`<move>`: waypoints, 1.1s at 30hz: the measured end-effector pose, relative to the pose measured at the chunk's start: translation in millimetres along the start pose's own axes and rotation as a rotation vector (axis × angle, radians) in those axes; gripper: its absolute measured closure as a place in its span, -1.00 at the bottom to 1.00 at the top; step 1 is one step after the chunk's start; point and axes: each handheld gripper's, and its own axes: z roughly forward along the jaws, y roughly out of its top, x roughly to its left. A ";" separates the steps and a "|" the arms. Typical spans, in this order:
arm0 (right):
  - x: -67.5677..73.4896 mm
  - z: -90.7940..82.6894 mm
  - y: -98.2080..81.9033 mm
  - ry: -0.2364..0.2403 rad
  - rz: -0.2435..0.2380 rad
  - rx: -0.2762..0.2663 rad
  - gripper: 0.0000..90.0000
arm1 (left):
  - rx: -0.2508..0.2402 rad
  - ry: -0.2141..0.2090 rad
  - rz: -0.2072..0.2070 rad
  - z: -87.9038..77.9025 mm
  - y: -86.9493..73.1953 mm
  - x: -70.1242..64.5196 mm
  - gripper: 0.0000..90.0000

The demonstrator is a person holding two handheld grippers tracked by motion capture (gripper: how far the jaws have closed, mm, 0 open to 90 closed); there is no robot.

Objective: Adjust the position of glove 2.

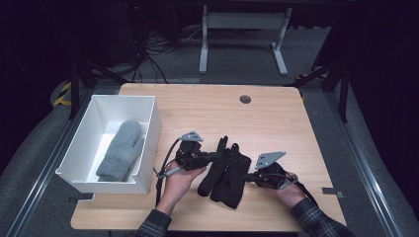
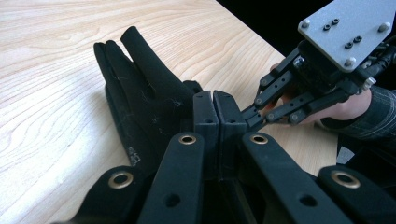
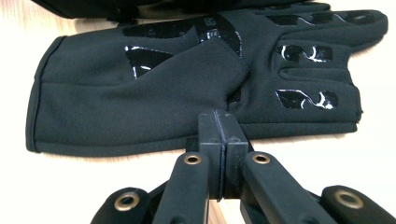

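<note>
With 1 grey mitten [image 1: 120, 150] already in the white bin [image 1: 150, 143], both closed grippers, left [image 1: 221, 155] and right [image 1: 248, 176], flank the black gloves [image 1: 226, 173], holding neither.

Both grippers are black, linked bars with brass-ringed rivet holes. The left gripper [image 1: 215, 156] and right gripper [image 1: 248, 176] each carry a grey three-cornered plate with small dark screws. Black cables trail behind. The sleeves look like dark plaid.
</note>
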 end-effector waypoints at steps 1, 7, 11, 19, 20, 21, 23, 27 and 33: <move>0.7 1.4 1.2 0.002 -0.002 0.000 1.00 | 0.003 0.000 0.004 1.1 0.5 -0.7 0.99; 3.2 8.0 6.5 0.010 -0.012 -0.003 1.00 | 0.016 -0.003 0.010 6.9 1.2 -1.7 1.00; 4.8 11.3 9.7 0.013 -0.017 -0.005 1.00 | 0.034 0.002 0.025 11.3 1.6 -4.2 1.00; 5.9 16.6 15.4 0.019 -0.022 -0.011 1.00 | 0.063 0.000 0.042 19.3 -0.1 -7.6 1.00; 6.0 17.4 17.1 0.020 -0.022 -0.014 1.00 | 0.066 -0.001 0.041 20.4 -0.6 -8.0 1.00; 5.9 17.8 17.8 0.020 -0.025 -0.016 1.00 | 0.072 -0.005 0.045 22.5 -1.4 -8.5 1.00; 6.1 18.6 18.9 0.020 -0.024 -0.017 1.00 | 0.083 -0.006 0.049 24.5 -1.9 -9.5 1.00; 6.1 20.1 19.8 0.023 -0.023 -0.016 1.00 | 0.100 -0.012 0.060 27.9 -2.4 -11.4 1.00; 6.0 22.1 20.6 0.021 -0.023 -0.021 1.00 | 0.133 -0.017 0.074 37.7 -5.6 -14.4 1.00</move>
